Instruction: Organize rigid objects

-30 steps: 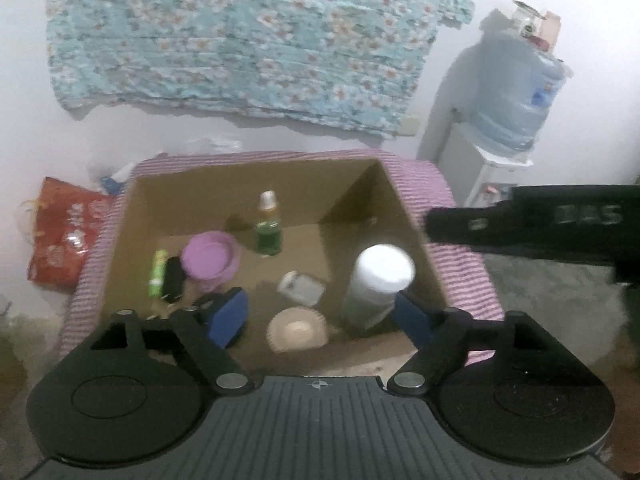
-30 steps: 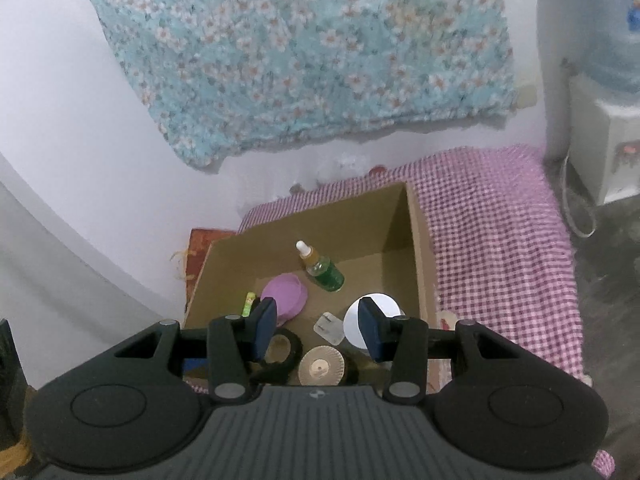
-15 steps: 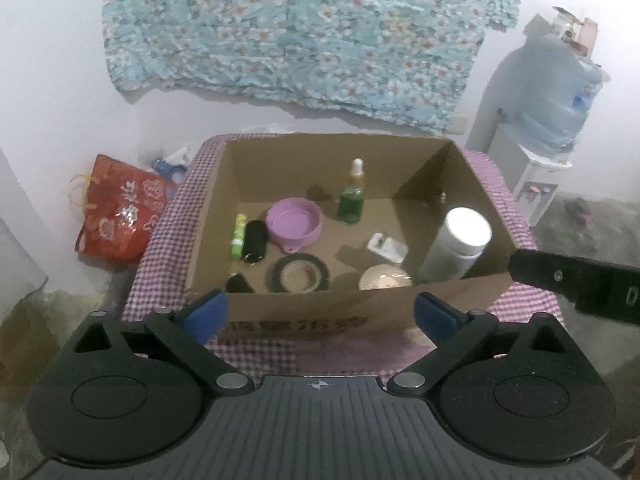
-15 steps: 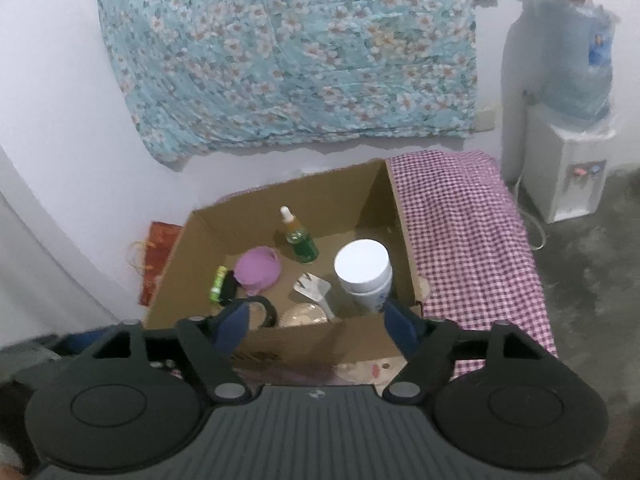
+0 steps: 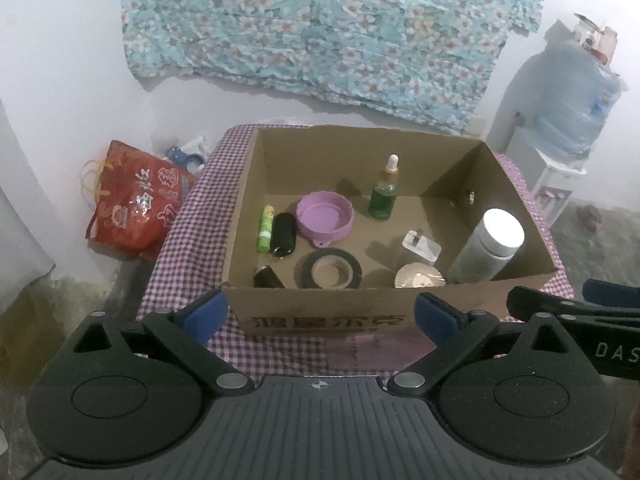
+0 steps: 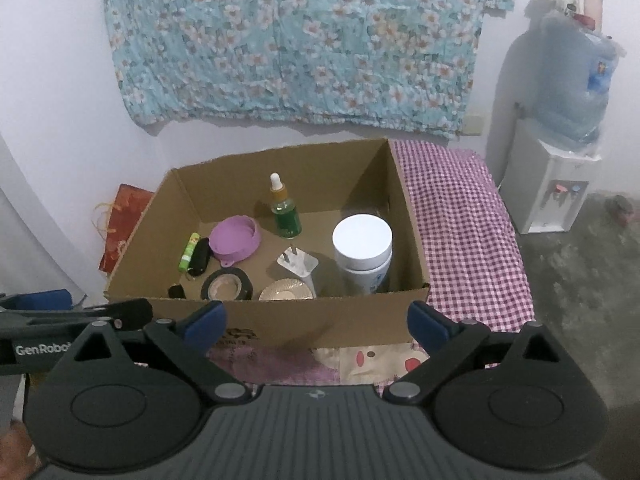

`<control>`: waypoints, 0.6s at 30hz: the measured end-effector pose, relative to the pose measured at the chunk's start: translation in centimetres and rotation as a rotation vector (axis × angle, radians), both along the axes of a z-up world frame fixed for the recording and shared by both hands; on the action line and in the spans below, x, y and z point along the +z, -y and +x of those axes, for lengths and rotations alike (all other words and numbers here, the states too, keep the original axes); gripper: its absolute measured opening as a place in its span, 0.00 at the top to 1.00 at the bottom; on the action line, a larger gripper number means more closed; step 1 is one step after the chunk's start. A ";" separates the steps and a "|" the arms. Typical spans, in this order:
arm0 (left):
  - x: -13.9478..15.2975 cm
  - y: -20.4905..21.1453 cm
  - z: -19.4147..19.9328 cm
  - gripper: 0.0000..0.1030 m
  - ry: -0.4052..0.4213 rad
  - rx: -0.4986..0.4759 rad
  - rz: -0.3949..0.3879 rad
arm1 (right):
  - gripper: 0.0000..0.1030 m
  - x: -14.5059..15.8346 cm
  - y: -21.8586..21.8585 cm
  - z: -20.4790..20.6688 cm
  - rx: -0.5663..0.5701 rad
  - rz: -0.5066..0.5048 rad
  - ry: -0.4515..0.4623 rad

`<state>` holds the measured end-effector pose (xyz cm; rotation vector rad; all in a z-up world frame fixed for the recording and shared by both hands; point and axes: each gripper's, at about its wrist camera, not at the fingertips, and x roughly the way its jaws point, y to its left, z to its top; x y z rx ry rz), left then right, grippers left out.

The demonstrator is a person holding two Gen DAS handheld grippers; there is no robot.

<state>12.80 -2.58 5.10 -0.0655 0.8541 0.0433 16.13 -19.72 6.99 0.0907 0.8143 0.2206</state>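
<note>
I've got both sets of tongs short of the cardboard box (image 5: pixel 320 316) — left tongs (image 5: pixel 320 314) spread wide with nothing between the pads, right tongs (image 6: pixel 316 320) having just been opening, now wide and empty too. Inside the box: white-lidded jar (image 6: pixel 362 246) upright at the right wall, green dropper bottle (image 5: pixel 383 196) standing at the back, purple bowl (image 5: pixel 325 216) beside it, black tape roll (image 5: pixel 329 269) flat near the front wall — plug adapter (image 6: pixel 297 262) between the bottle and the jar. The box sits on a purple checked cloth (image 6: pixel 468 232).
</note>
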 end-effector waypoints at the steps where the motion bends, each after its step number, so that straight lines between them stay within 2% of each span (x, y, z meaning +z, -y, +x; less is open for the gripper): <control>1: -0.1 -0.1 0.0 0.02 -0.001 0.000 -0.001 | 0.04 -0.1 -0.1 0.1 0.000 -0.001 -0.004; 18: -0.4 -0.1 0.3 0.02 0.000 0.001 0.003 | 0.04 -0.1 -0.5 0.4 0.010 -0.005 -0.016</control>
